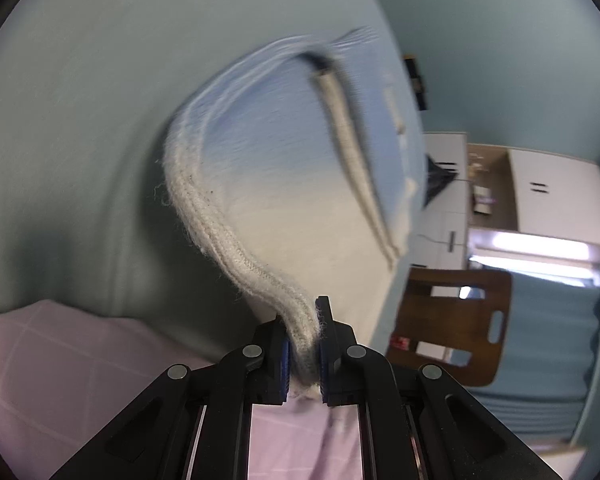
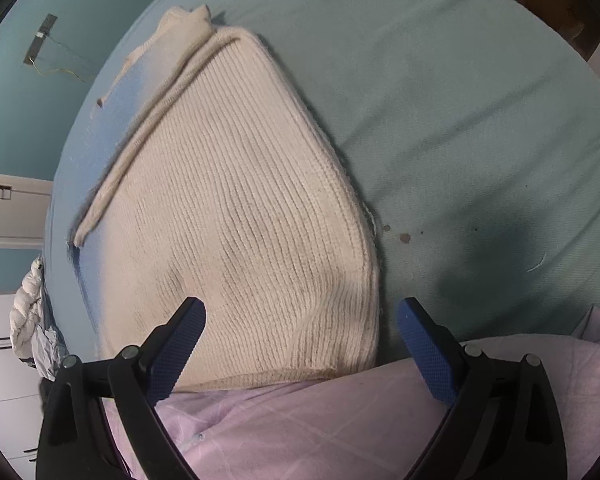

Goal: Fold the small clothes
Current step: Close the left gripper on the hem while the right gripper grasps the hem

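Observation:
A cream knitted sweater (image 2: 236, 216) lies on a pale teal bed sheet (image 2: 460, 120), partly folded, with a strip of it laid along its left side. My right gripper (image 2: 300, 312) is open and empty, its blue-padded fingers (image 2: 424, 344) over the sweater's near edge. In the left wrist view my left gripper (image 1: 304, 344) is shut on the ribbed edge of the same sweater (image 1: 284, 184), which rises away from the jaws in a curve. That view is blurred.
A pink checked blanket (image 2: 340, 432) lies at the near edge of the bed, also showing in the left wrist view (image 1: 60, 360). White cabinets (image 1: 556, 204), a wooden chair (image 1: 452, 320) and a teal curtain (image 1: 548, 336) stand beyond the bed. A white padded jacket (image 2: 28, 312) hangs at the left.

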The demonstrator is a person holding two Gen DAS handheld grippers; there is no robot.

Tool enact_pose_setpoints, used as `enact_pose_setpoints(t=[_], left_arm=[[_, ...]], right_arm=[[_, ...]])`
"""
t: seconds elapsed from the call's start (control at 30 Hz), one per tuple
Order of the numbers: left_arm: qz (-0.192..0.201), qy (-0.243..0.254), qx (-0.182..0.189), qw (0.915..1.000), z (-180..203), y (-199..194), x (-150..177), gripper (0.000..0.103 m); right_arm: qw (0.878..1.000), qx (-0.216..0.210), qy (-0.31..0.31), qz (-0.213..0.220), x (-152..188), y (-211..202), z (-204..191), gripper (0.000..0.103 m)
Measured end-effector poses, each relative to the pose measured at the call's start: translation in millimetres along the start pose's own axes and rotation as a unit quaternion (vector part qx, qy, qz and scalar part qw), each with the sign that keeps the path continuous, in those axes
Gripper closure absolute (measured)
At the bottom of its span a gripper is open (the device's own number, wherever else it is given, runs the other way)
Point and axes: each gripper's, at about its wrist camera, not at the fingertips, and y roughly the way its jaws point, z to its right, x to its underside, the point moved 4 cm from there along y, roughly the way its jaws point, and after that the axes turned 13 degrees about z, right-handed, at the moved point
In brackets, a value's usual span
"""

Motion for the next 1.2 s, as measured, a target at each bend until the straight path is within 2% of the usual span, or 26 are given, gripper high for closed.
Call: enact_pose_setpoints(t=[0.1, 0.2, 0.27, 0.37, 0.53, 0.57, 0.6, 0.63, 0.67, 0.73, 0.87, 0.97, 1.03, 1.1, 1.13, 1.2], left_arm=[[0.008, 0.019, 0.010, 0.9997, 11, -1, 0, 0.094], [0.020, 0.034, 0.017, 0.9991, 14, -7, -5, 0.094], [0.021, 0.041, 0.021, 0.9987, 16, -3, -7, 0.094], [0.024, 0.060, 0.013, 0.9978, 20, -3, -5, 0.094], [0.023, 0.075, 0.003, 0.9969, 20, 3, -3, 0.094], [0.022, 0.076, 0.003, 0.9969, 19, 2, -3, 0.094], [0.023, 0.077, 0.003, 0.9968, 19, 2, -2, 0.094], [0.025, 0.080, 0.001, 0.9965, 19, 1, -2, 0.094], [0.028, 0.086, -0.002, 0.9959, 20, 0, -2, 0.094], [0.035, 0.099, -0.006, 0.9945, 21, -2, -1, 0.094], [0.045, 0.105, 0.000, 0.9934, 23, -12, 2, 0.094], [0.058, 0.108, 0.005, 0.9924, 28, -24, 4, 0.094], [0.068, 0.119, 0.004, 0.9905, 35, -34, 6, 0.095], [0.081, 0.142, -0.020, 0.9863, 42, -45, 9, 0.095], [0.088, 0.163, -0.048, 0.9816, 47, -50, 12, 0.095], [0.097, 0.190, -0.067, 0.9746, 57, -59, 17, 0.095]], right_arm=[[0.996, 0.032, 0.003, -0.078, 12, 25, 9, 0.008], [0.985, 0.056, 0.005, -0.165, 27, 54, 18, 0.008], [0.978, 0.065, 0.026, -0.196, 32, 69, 26, 0.008], [0.969, 0.075, 0.042, -0.230, 41, 86, 33, 0.008], [0.961, 0.100, -0.028, -0.257, 57, 105, 16, 0.008], [0.960, 0.104, -0.038, -0.256, 59, 106, 13, 0.013], [0.961, 0.108, -0.042, -0.251, 60, 105, 13, 0.020], [0.962, 0.112, -0.046, -0.243, 59, 103, 11, 0.040], [0.965, 0.108, -0.047, -0.235, 59, 99, 10, 0.066], [0.971, 0.082, -0.045, -0.219, 60, 89, 6, 0.095], [0.987, 0.020, -0.054, -0.148, 51, 56, -7, 0.096], [0.994, -0.055, -0.036, -0.093, 47, 19, -11, 0.097], [0.990, -0.129, -0.007, -0.048, 42, -12, -7, 0.097], [0.980, -0.198, 0.030, 0.002, 38, -44, 4, 0.097], [0.976, -0.213, 0.042, 0.017, 35, -49, 7, 0.097], [0.969, -0.236, 0.056, 0.054, 35, -65, 17, 0.098]])
